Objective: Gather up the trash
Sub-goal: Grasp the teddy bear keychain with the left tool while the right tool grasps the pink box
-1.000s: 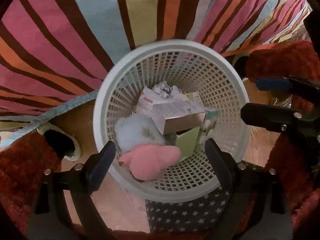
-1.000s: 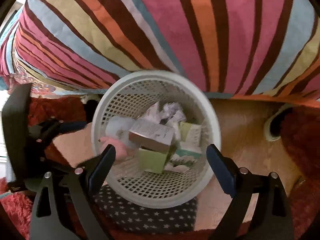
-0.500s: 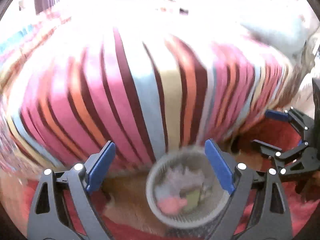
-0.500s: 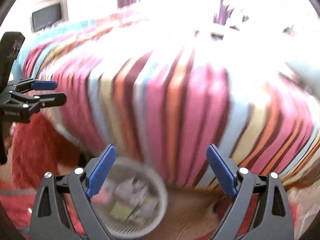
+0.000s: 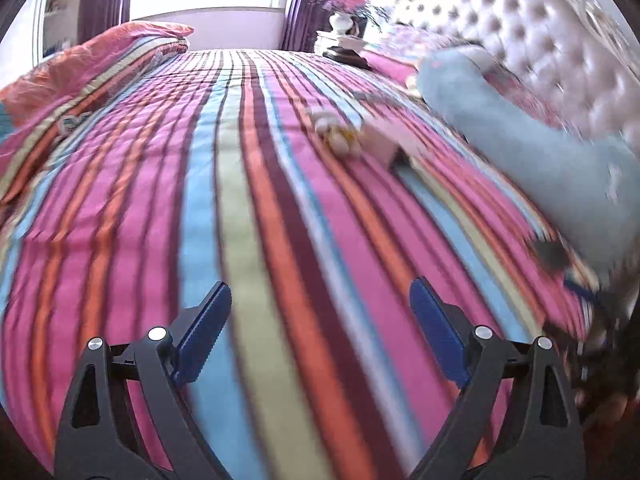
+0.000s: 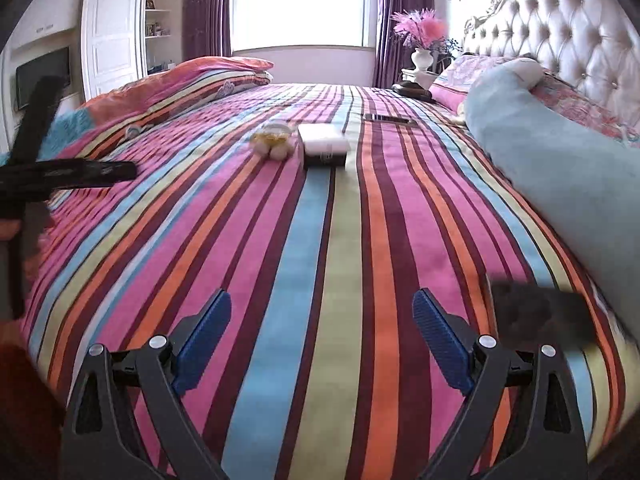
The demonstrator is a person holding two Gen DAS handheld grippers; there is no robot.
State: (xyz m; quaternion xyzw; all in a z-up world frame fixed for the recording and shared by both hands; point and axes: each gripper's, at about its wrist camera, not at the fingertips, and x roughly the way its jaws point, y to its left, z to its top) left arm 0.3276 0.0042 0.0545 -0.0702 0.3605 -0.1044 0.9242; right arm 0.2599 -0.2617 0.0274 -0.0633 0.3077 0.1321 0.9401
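Note:
Both grippers hover over a bed with a striped cover (image 6: 320,240). My left gripper (image 5: 320,320) is open and empty. My right gripper (image 6: 322,320) is open and empty. Far ahead on the cover lie a small yellow-white crumpled item (image 6: 273,141) and a white-topped box (image 6: 323,145) beside it; both show blurred in the left wrist view (image 5: 340,136). A flat dark item (image 6: 387,118) lies farther back. The left gripper shows at the left edge of the right wrist view (image 6: 60,176). The waste basket is out of view.
A long blue pillow (image 6: 560,168) lies along the right side before a tufted headboard (image 6: 560,28). A folded striped quilt (image 6: 180,80) sits at the far left. A vase of pink flowers (image 6: 422,40) stands on a nightstand. A dark blurred object (image 6: 540,312) sits near the right fingers.
Both grippers rose and tilted up from the white basket of trash on the floor; the basket left view and the bed top now fills both views.

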